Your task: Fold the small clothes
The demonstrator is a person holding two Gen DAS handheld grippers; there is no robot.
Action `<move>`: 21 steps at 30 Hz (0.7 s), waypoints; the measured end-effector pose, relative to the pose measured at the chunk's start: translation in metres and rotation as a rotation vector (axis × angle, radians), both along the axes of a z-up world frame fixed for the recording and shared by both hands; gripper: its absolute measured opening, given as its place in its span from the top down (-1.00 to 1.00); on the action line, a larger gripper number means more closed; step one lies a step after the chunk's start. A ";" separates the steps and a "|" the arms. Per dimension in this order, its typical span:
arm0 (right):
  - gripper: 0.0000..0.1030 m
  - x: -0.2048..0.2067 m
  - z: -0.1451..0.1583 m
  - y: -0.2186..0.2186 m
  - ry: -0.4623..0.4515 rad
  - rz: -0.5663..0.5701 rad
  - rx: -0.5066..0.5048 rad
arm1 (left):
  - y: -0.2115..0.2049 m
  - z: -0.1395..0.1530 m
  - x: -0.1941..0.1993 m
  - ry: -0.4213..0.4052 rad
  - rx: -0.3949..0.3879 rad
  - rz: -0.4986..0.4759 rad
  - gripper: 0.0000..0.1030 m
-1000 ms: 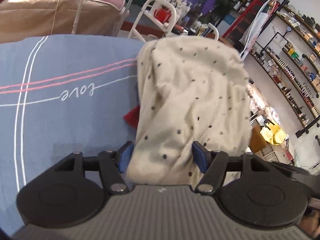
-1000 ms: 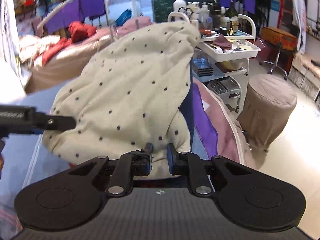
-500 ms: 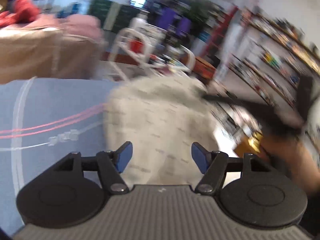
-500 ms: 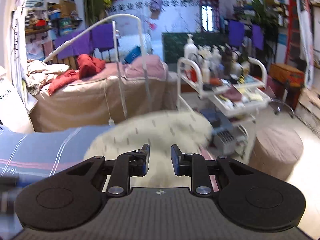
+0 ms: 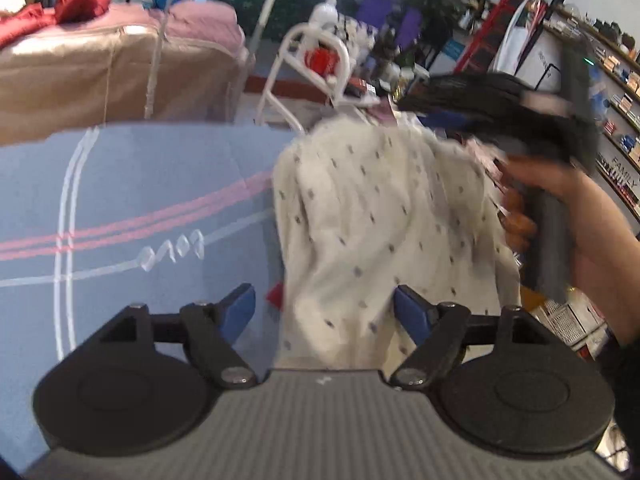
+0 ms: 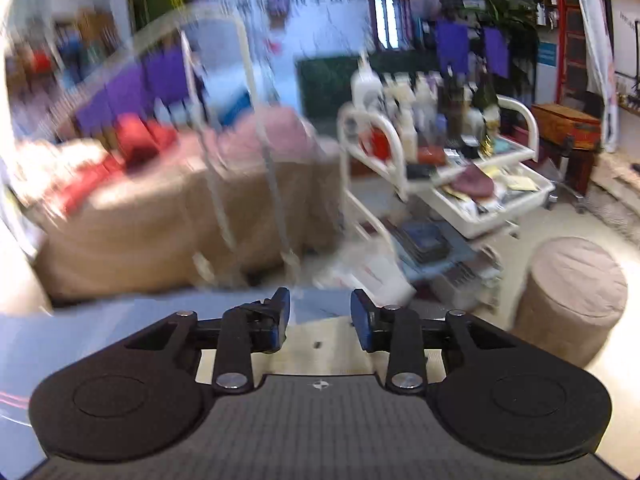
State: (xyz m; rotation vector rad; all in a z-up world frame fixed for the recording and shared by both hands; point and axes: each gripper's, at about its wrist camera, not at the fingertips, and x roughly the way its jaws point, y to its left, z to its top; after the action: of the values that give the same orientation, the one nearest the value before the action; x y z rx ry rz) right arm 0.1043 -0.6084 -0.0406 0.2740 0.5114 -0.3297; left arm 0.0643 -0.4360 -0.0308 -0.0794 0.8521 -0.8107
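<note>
One cream dark-dotted cloth garment lies bunched on one blue-grey bedsheet. Left gripper: jaws wide apart, straddling the garment's near end, gripping nothing. Right gripper: jaws parted, empty, above the garment.

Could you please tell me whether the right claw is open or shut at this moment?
Open. The right claw shows a clear gap between its blue pads, and only a strip of the dotted cream garment lies below them, ungripped.
</note>
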 end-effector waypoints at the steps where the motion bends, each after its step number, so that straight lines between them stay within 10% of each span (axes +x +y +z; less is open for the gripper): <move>1: -0.52 -0.017 0.007 -0.002 -0.032 0.002 0.034 | 0.004 0.003 0.001 -0.010 -0.016 0.001 -0.48; 6: -1.00 -0.102 0.038 0.004 -0.051 0.008 0.032 | 0.010 0.031 -0.005 -0.109 0.012 -0.015 -0.70; 12: -1.00 -0.179 0.059 0.031 -0.018 -0.052 0.007 | 0.014 0.080 -0.044 -0.314 0.101 -0.069 -1.00; 21: -1.00 -0.185 0.043 0.071 0.083 -0.051 -0.025 | 0.006 0.081 -0.073 -0.300 0.293 -0.098 -1.00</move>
State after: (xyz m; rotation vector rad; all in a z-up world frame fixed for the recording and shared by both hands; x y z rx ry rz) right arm -0.0805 -0.5375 0.0028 0.2498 0.5824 -0.3979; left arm -0.0091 -0.4296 0.0498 0.3377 0.6853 -0.7585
